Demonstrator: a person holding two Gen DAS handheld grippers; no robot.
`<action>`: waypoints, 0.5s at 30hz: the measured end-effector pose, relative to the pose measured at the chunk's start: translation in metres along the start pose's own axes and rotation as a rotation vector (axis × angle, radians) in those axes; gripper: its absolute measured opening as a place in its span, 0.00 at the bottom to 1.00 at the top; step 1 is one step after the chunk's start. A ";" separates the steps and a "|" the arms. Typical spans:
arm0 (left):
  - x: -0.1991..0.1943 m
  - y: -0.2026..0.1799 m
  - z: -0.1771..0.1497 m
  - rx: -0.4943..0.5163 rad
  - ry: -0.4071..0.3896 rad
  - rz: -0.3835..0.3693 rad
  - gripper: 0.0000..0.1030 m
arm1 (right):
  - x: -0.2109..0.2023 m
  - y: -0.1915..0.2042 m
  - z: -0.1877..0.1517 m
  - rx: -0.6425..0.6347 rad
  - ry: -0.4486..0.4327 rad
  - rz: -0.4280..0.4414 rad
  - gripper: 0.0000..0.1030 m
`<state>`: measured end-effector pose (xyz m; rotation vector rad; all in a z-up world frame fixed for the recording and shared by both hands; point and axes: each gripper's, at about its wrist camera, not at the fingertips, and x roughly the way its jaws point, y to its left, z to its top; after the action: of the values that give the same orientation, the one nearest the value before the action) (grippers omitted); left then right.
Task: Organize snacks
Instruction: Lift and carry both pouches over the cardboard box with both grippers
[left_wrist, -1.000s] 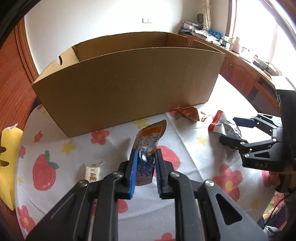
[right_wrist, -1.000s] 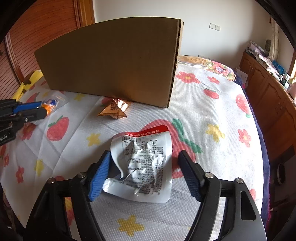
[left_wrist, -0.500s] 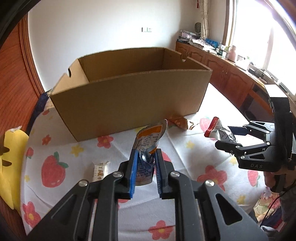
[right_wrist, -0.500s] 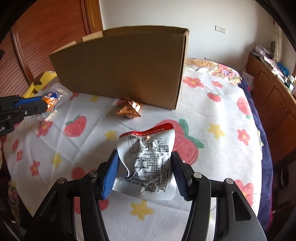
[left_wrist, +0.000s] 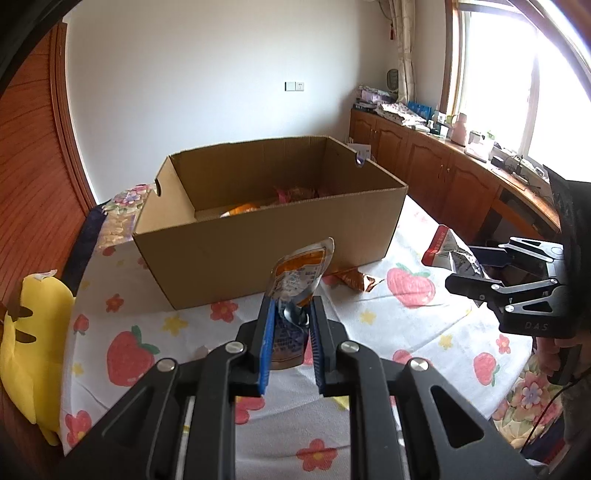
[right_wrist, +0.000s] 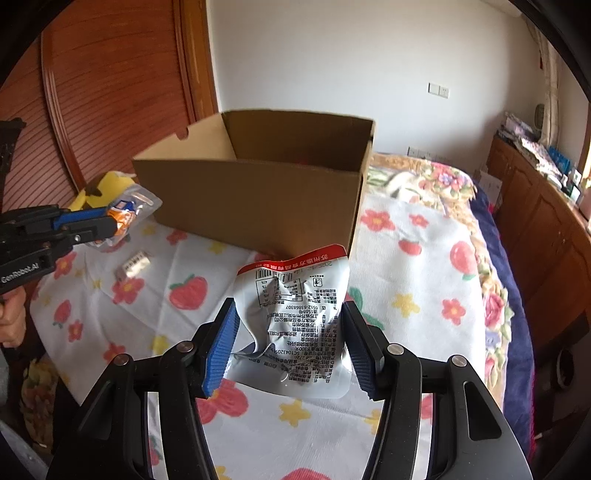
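My left gripper (left_wrist: 291, 306) is shut on an orange and silver snack pouch (left_wrist: 301, 273), held in the air in front of the open cardboard box (left_wrist: 258, 251). My right gripper (right_wrist: 289, 314) is shut on a silver packet with a red top edge (right_wrist: 299, 314), also lifted, to the right of the box (right_wrist: 258, 199). Each gripper shows in the other's view, the right one (left_wrist: 469, 269) with its packet (left_wrist: 443, 245), the left one (right_wrist: 110, 219) with its pouch (right_wrist: 129, 206). Several snacks lie inside the box (left_wrist: 295, 194).
A brown foil snack (left_wrist: 352, 278) lies on the fruit-print cloth (left_wrist: 369, 317) by the box's near right corner. A small white wrapped snack (right_wrist: 135, 263) lies left of centre. A yellow plush toy (left_wrist: 29, 325) sits at the left edge. Wooden cabinets (left_wrist: 443, 177) line the right wall.
Both grippers have risen with their snacks, so the box's inside now shows. The right gripper closed on the silver packet and lifted it off the cloth.
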<state>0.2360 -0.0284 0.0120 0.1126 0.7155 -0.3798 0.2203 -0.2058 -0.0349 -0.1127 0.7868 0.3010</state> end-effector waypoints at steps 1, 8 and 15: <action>-0.002 0.000 0.001 0.000 -0.006 0.001 0.15 | -0.004 0.001 0.001 -0.001 -0.009 0.001 0.56; -0.022 0.001 0.008 -0.008 -0.059 0.001 0.15 | -0.023 0.009 0.008 -0.013 -0.047 0.006 0.56; -0.039 0.004 0.017 -0.012 -0.111 0.002 0.15 | -0.037 0.017 0.015 -0.031 -0.083 0.016 0.56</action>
<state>0.2206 -0.0170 0.0503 0.0804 0.6084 -0.3765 0.2004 -0.1946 0.0026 -0.1226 0.7008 0.3316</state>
